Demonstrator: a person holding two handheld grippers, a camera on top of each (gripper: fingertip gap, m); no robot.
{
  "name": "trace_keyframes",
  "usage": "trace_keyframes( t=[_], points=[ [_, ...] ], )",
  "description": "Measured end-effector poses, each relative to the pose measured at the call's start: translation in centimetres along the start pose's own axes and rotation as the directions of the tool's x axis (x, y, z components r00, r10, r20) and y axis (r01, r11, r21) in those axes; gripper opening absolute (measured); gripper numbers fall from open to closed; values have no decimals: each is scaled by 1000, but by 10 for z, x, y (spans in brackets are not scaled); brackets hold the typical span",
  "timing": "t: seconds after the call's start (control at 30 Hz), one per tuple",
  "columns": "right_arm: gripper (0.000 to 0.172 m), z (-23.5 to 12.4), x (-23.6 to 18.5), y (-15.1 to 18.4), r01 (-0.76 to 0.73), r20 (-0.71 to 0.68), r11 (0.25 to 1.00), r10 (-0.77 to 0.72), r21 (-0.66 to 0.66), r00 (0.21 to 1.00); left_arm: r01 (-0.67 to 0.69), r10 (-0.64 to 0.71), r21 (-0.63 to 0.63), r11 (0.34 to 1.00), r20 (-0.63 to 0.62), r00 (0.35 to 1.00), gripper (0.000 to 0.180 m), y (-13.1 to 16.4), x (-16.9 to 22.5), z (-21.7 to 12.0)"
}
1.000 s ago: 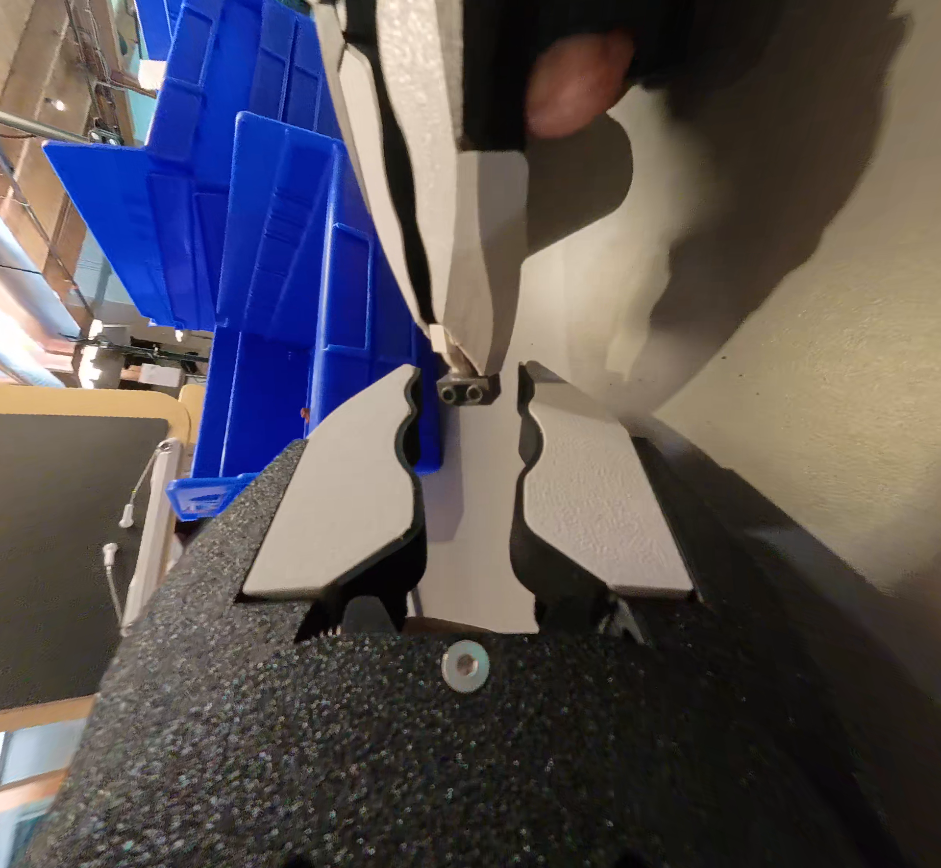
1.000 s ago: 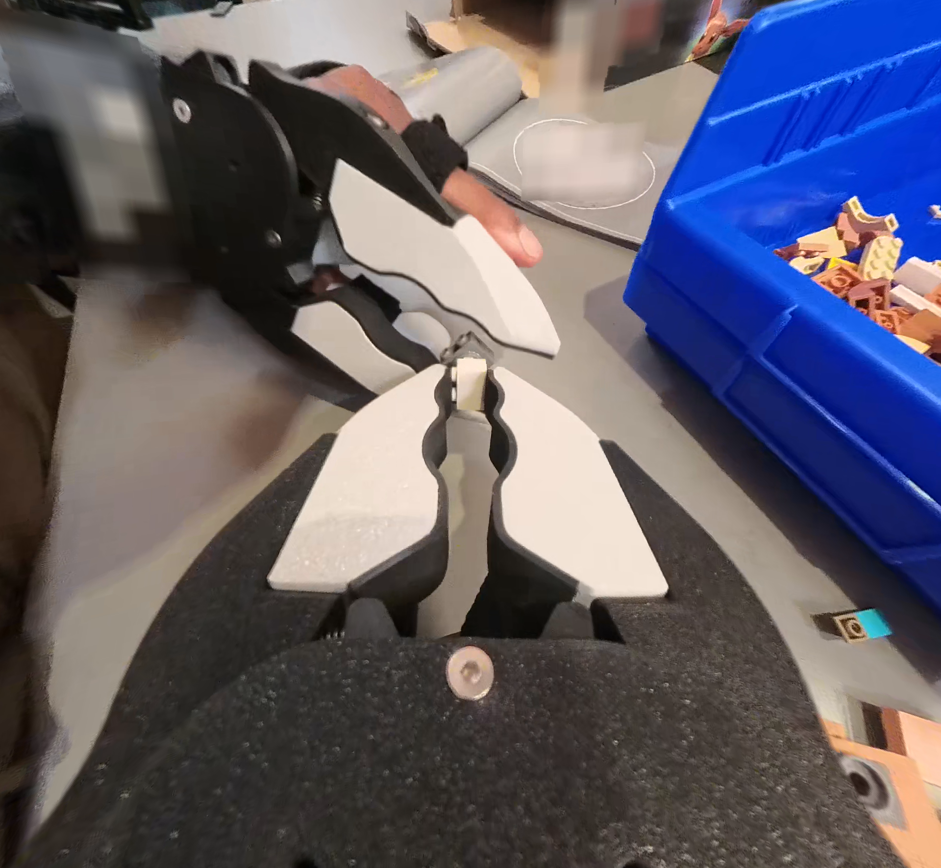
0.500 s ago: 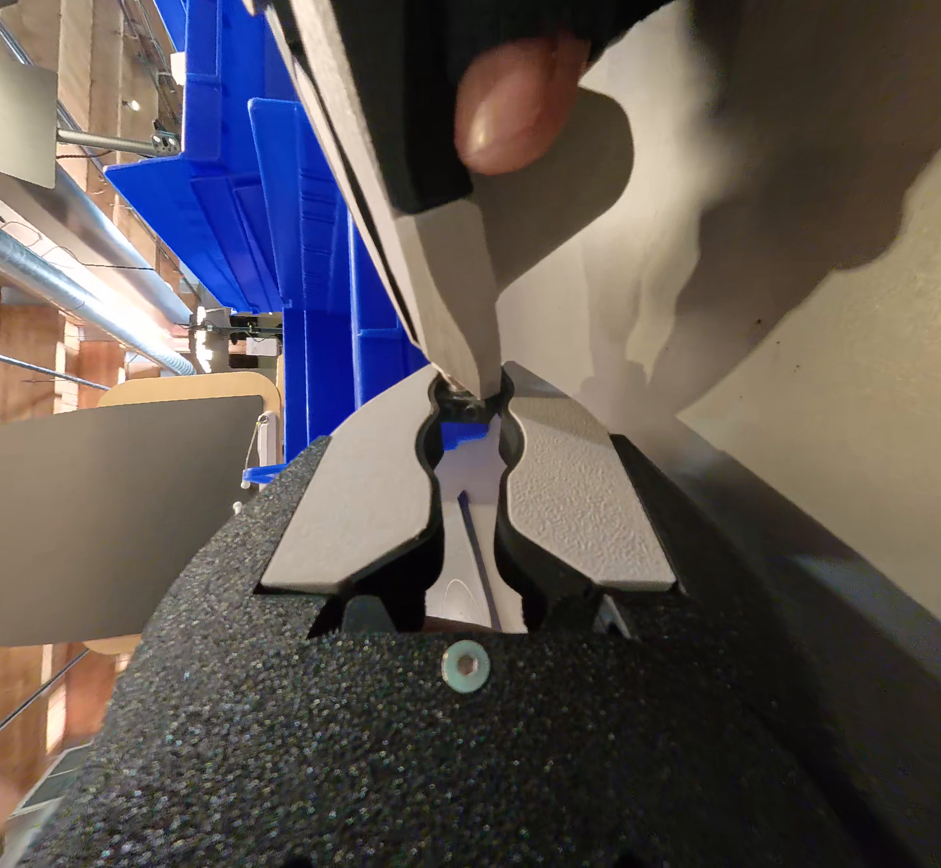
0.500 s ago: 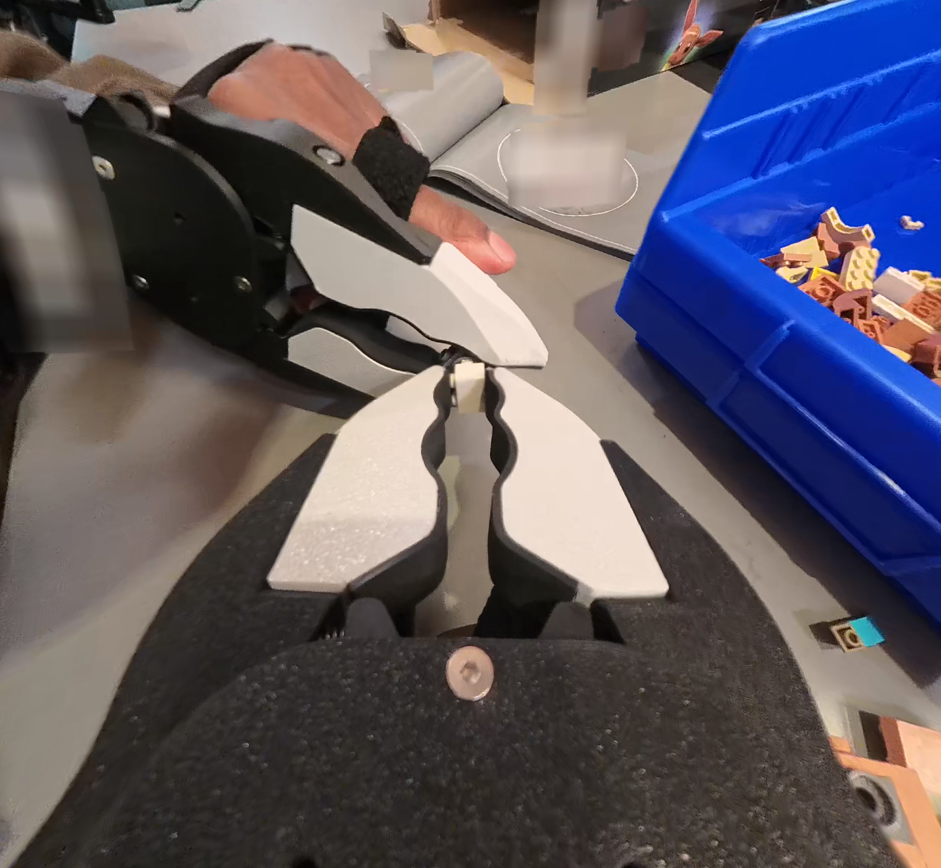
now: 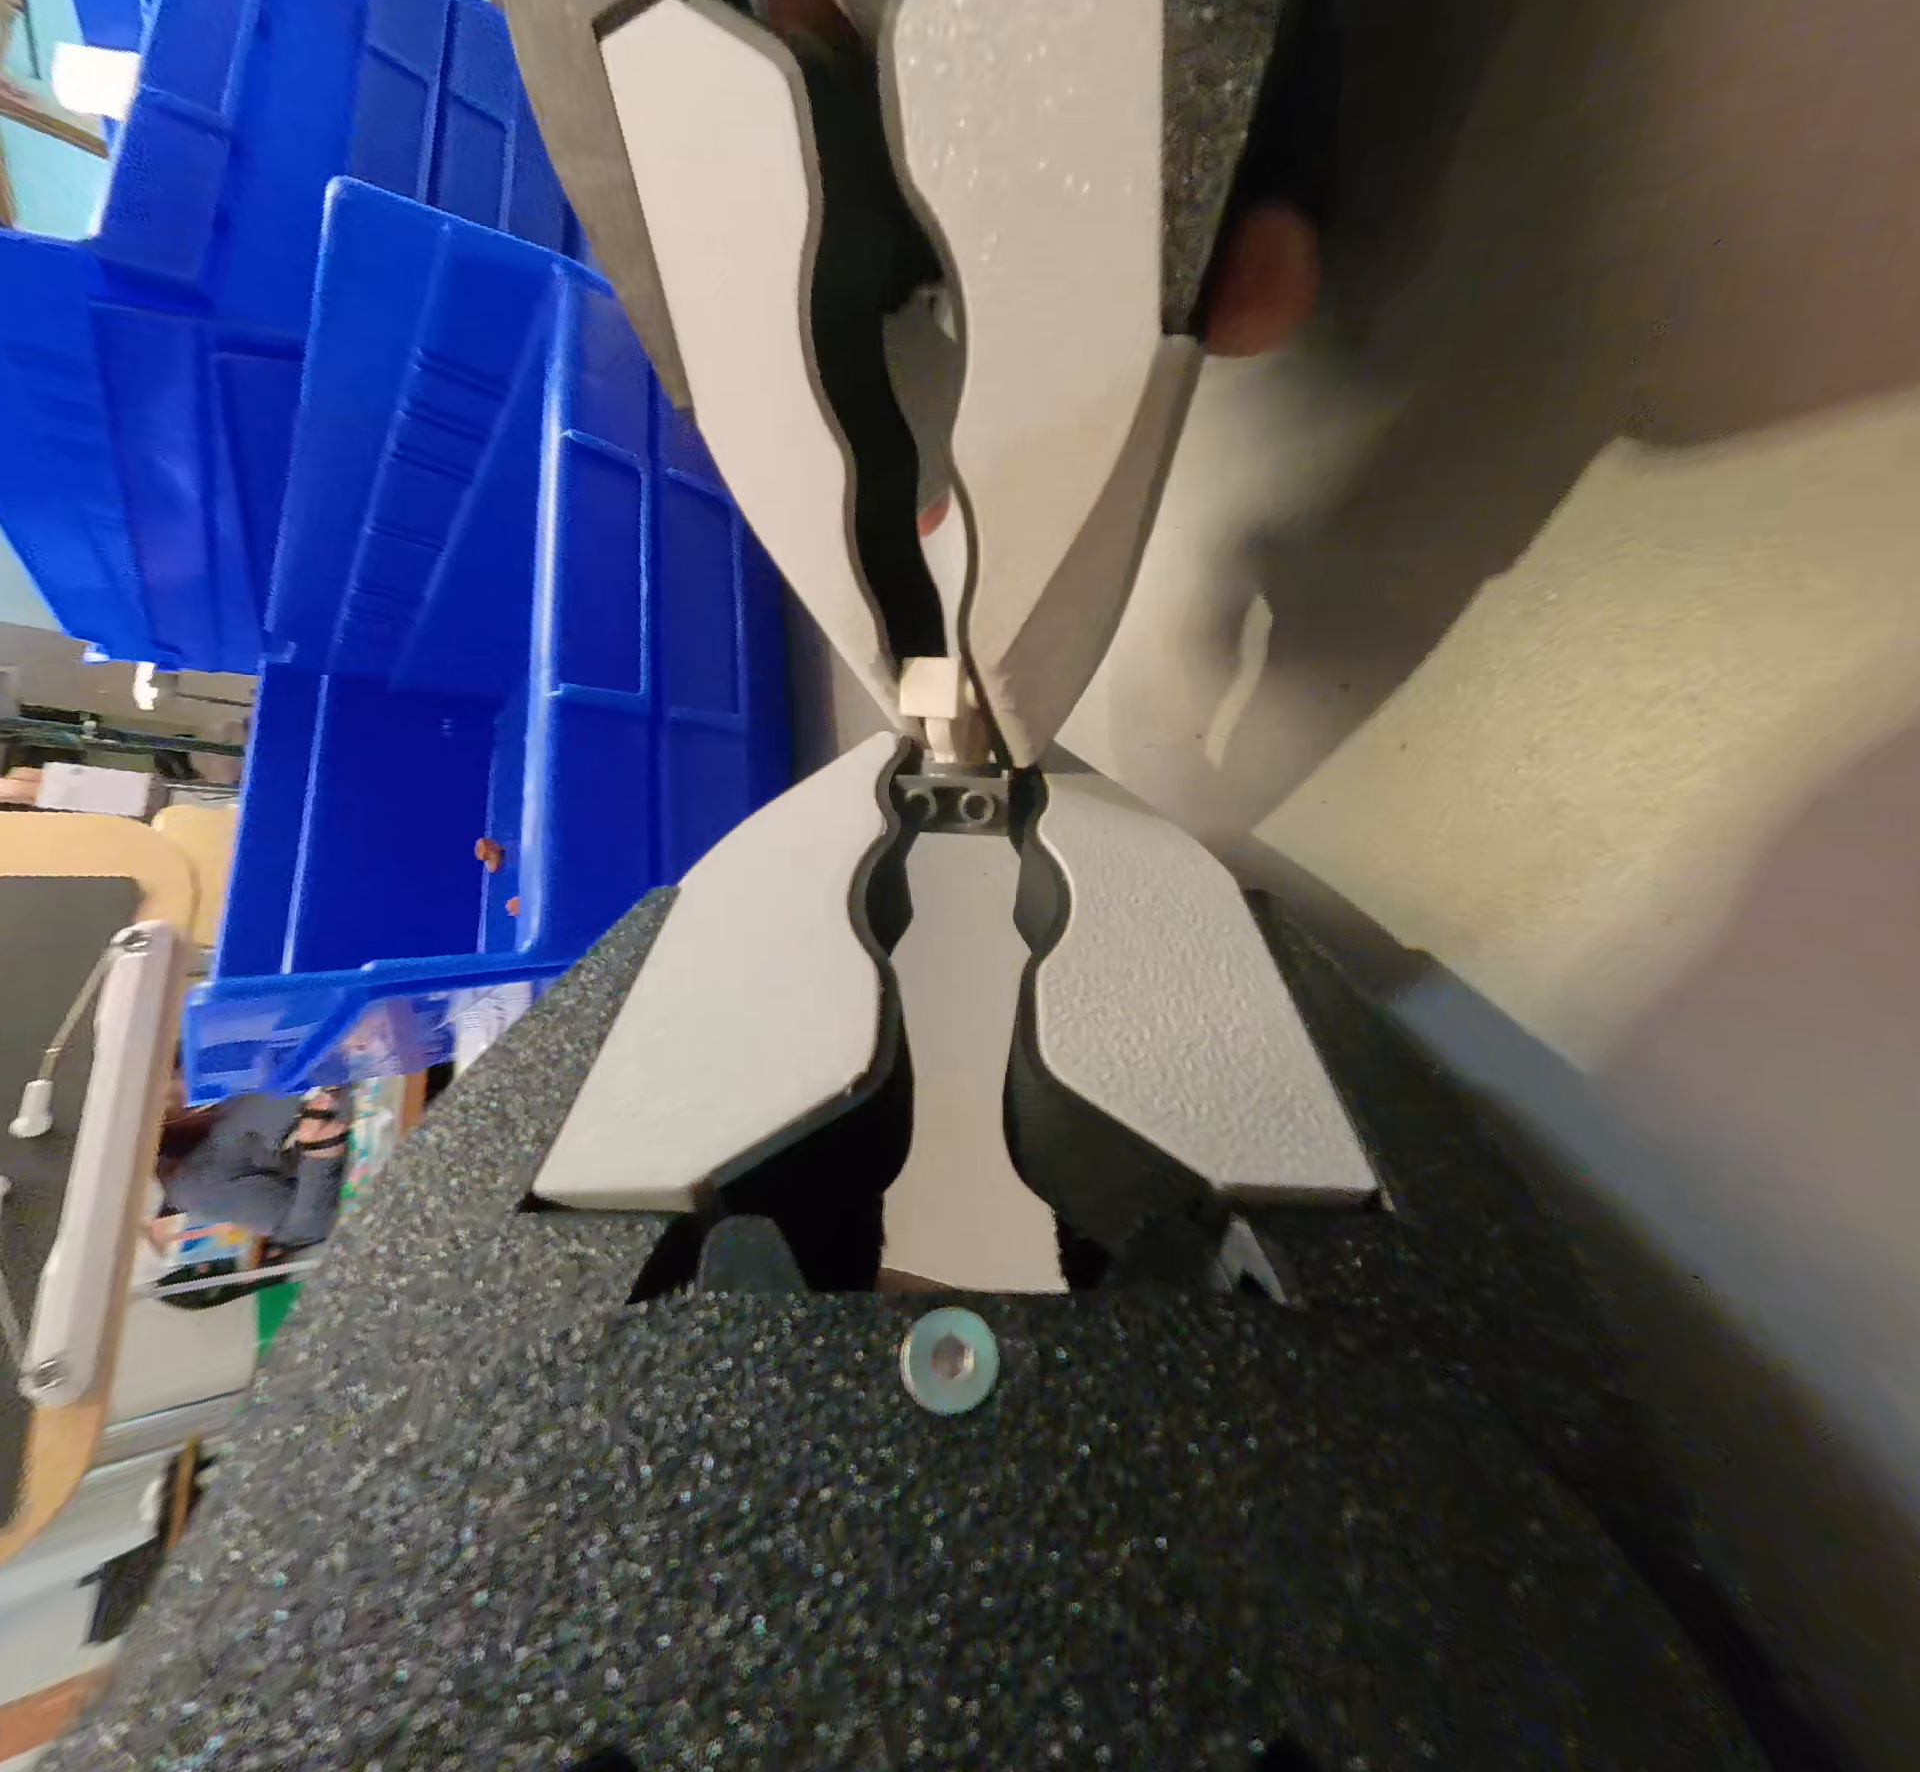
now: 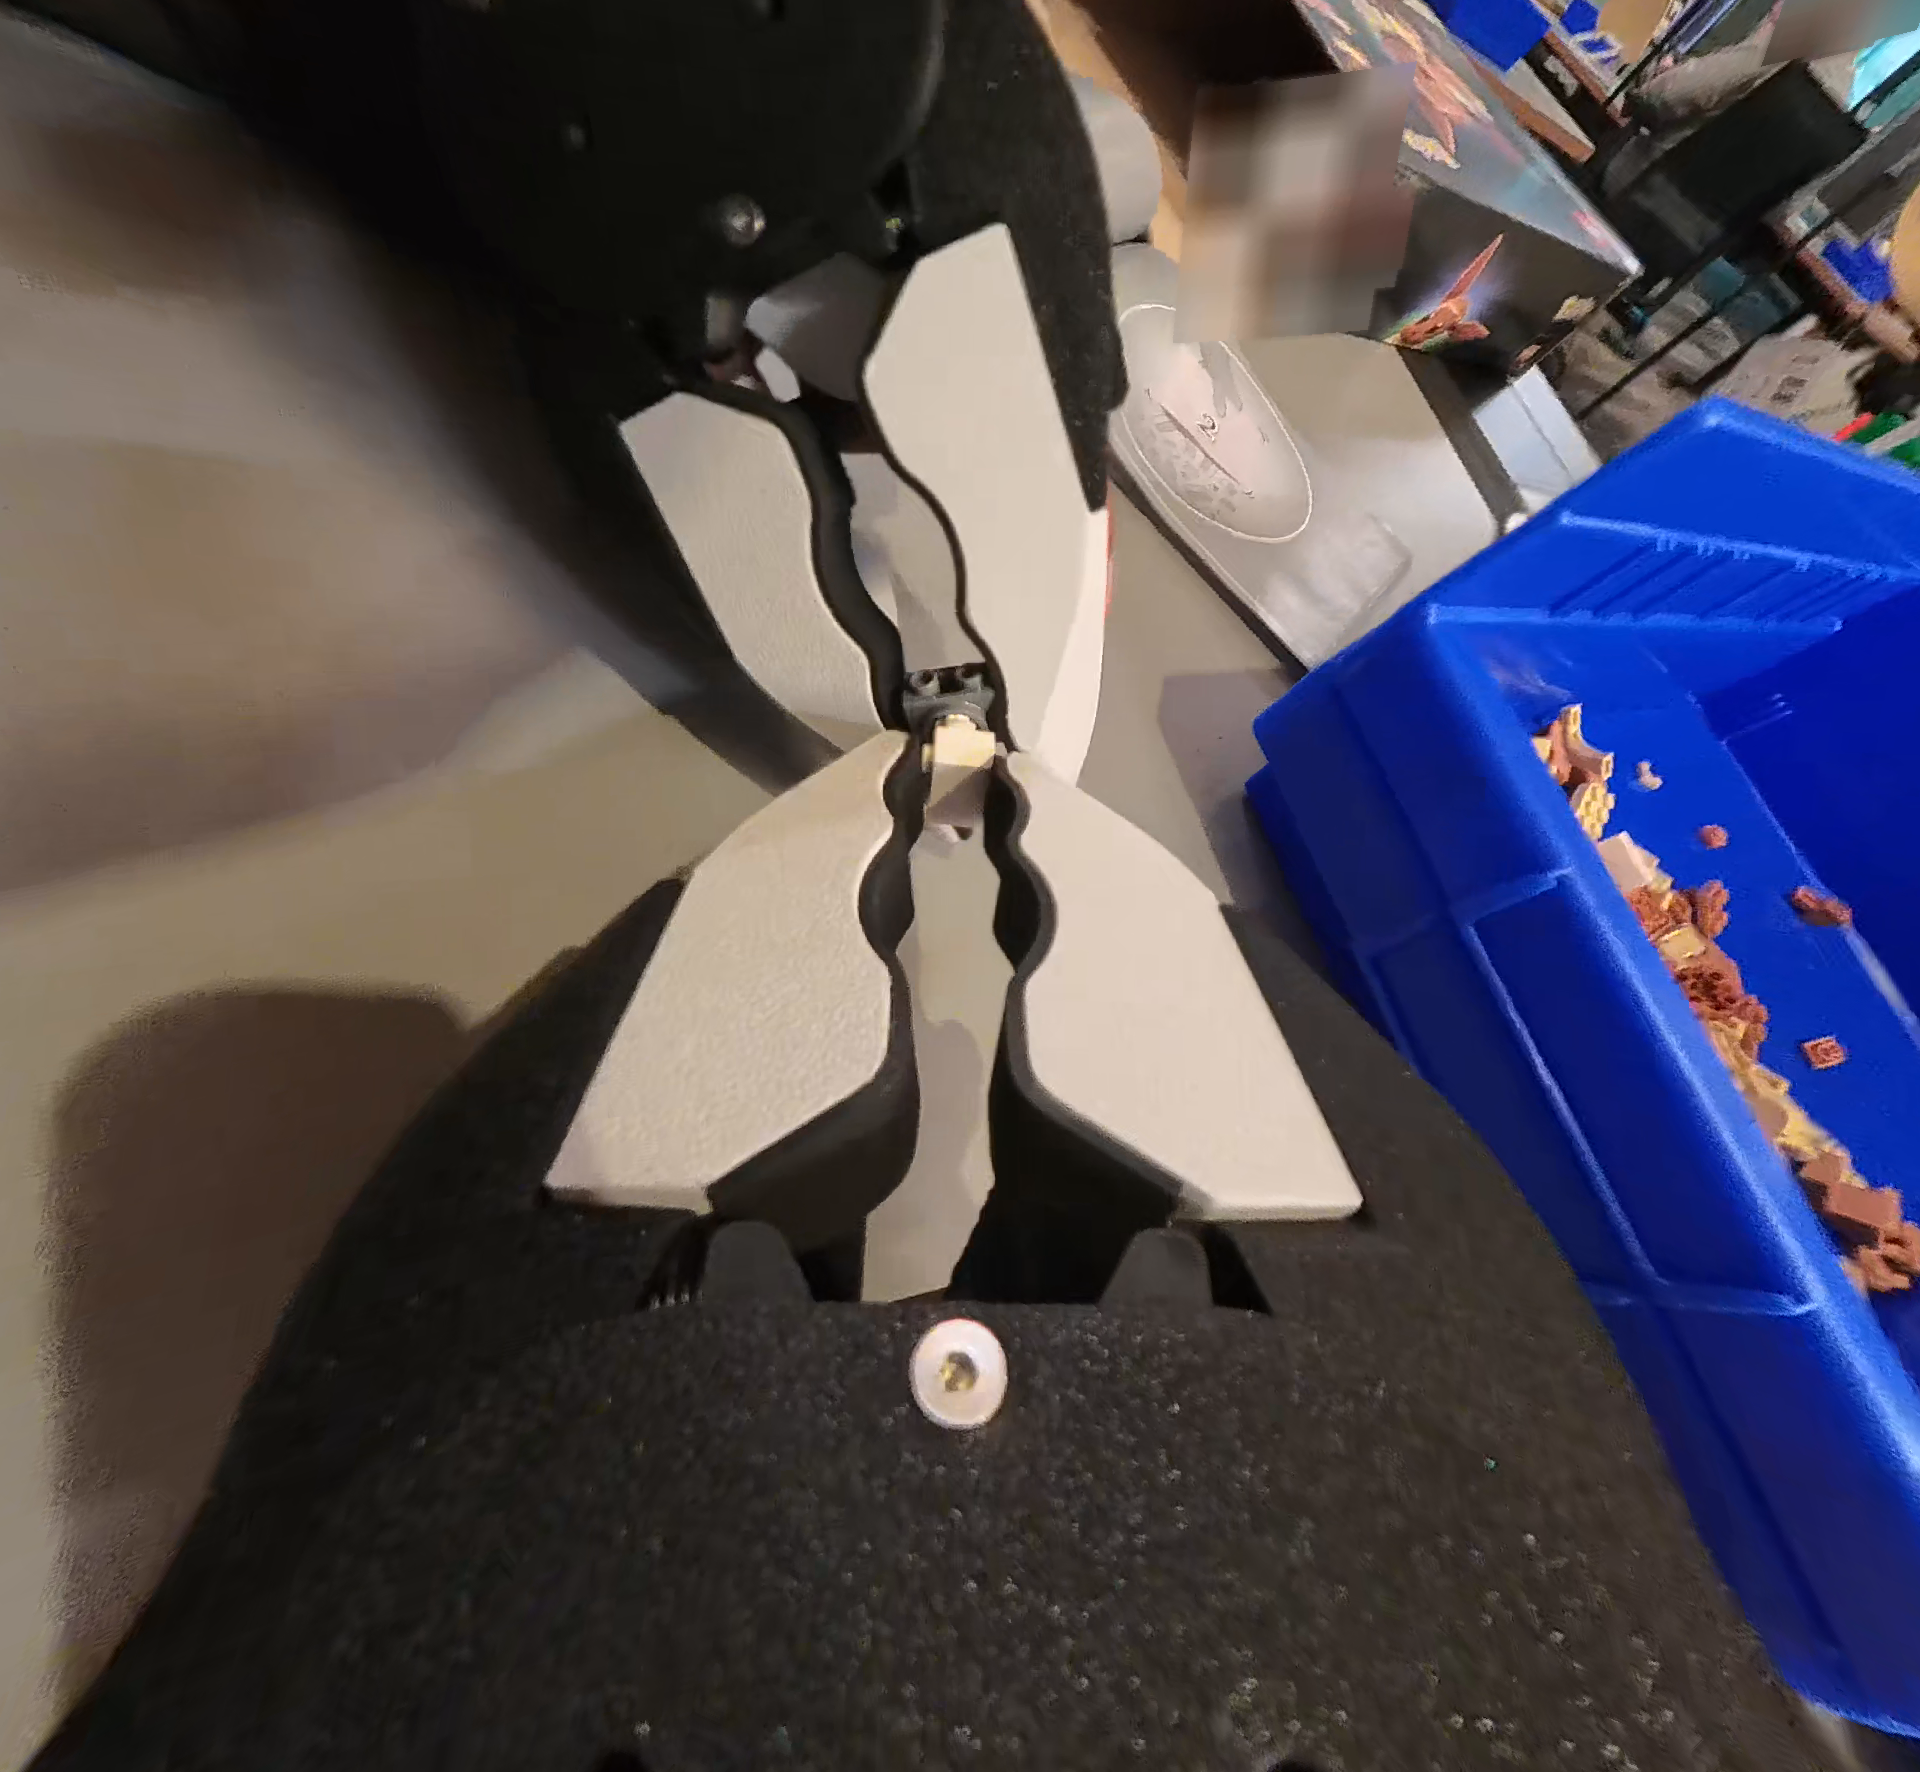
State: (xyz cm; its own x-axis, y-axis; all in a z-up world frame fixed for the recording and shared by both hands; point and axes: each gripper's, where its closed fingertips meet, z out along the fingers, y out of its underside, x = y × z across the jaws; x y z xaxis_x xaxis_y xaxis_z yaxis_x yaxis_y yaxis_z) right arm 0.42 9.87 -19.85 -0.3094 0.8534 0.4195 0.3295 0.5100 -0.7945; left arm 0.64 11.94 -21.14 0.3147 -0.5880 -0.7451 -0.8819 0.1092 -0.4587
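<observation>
The two tools meet tip to tip above the grey counter (image 6: 1174, 642). The left hand-held gripper (image 5: 954, 803) pinches a small dark grey plastic building brick (image 5: 956, 803) with two studs showing, both pale fingertips pressed against its ends. The right hand-held gripper (image 6: 956, 772) is closed on a small cream-coloured plastic building brick (image 6: 958, 746), gripped at the very tips of its fingers. The cream brick's end touches the grey one, so the two pieces sit joined between the opposing tips, held clear of the surface.

Just to the right of the right tool stands a large blue plastic storage bin (image 6: 1558, 943) holding a scatter of brown and tan toy bricks (image 6: 1704, 984). Behind the tools lies an open grey instruction booklet (image 6: 1278, 475), and beyond it a cardboard box with printed artwork (image 6: 1455, 133). From the left tool's side, further blue plastic bins (image 5: 416, 475) stand stacked near the fingers.
</observation>
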Motion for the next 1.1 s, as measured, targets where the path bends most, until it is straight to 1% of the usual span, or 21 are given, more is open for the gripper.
trace_keyframes(
  t=[0.07,0.1,0.13,0.17,0.2,0.23,0.27,0.4,0.5,0.57,0.63,0.7,0.77,0.8,0.9,0.97,1.1],
  points=[
    [12,-1,0,0,82,-35,997,-82,-7,996,67,-67,12,998,-58,996,17,1,5,-1],
    [12,-3,4,1,143,-85,990,-144,-21,986,128,-126,18,992,-90,988,17,3,6,-1],
    [12,-8,14,2,190,-147,981,-194,-39,970,167,-168,-19,986,-126,978,17,14,9,-2],
    [12,-15,25,4,187,-188,981,-192,-42,963,173,-178,-49,984,-111,978,17,28,7,-2],
    [12,-19,34,8,140,-194,990,-143,-28,970,211,-214,-45,976,-88,973,17,35,2,-3],
    [12,-22,40,12,88,-188,996,-89,-14,978,273,-275,-40,961,-101,956,17,36,-1,-4],
    [12,-23,43,14,56,-185,998,-56,-5,981,307,-308,-29,951,-104,946,17,36,-5,-3],
    [12,-20,40,7,34,-173,999,-31,16,984,346,-345,-17,938,-125,930,17,30,-2,3],
    [12,-23,47,0,0,-198,999,8,39,980,361,-359,-5,933,-110,927,17,28,-4,5],
    [12,-25,59,-3,-26,-242,999,37,47,970,377,-374,6,926,-107,921,18,25,-4,5],
    [12,-30,79,-4,-39,-318,999,47,32,947,376,-374,9,927,-93,923,18,23,-5,6],
    [13,-37,110,-4,-69,-411,998,58,-10,910,376,-374,3,927,-84,923,18,24,-5,6],
    [13,-44,146,-1,-157,-480,986,114,-51,870,388,-386,0,922,-83,919,18,25,-5,6],
    [14,-44,161,0,-208,-491,976,152,-62,858,394,-393,-2,919,-81,916,18,26,-5,6],
    [34,-35,191,12,-328,-482,936,231,-127,845,403,-402,-5,915,-72,913,18,27,-6,5],
    [41,-31,196,20,-357,-482,921,246,-153,841,403,-402,-4,915,-66,913,18,28,-6,3],
    [37,-44,184,14,-338,-491,938,260,-75,831,427,-426,7,904,-51,903,18,29,-8,0]
  ],
)
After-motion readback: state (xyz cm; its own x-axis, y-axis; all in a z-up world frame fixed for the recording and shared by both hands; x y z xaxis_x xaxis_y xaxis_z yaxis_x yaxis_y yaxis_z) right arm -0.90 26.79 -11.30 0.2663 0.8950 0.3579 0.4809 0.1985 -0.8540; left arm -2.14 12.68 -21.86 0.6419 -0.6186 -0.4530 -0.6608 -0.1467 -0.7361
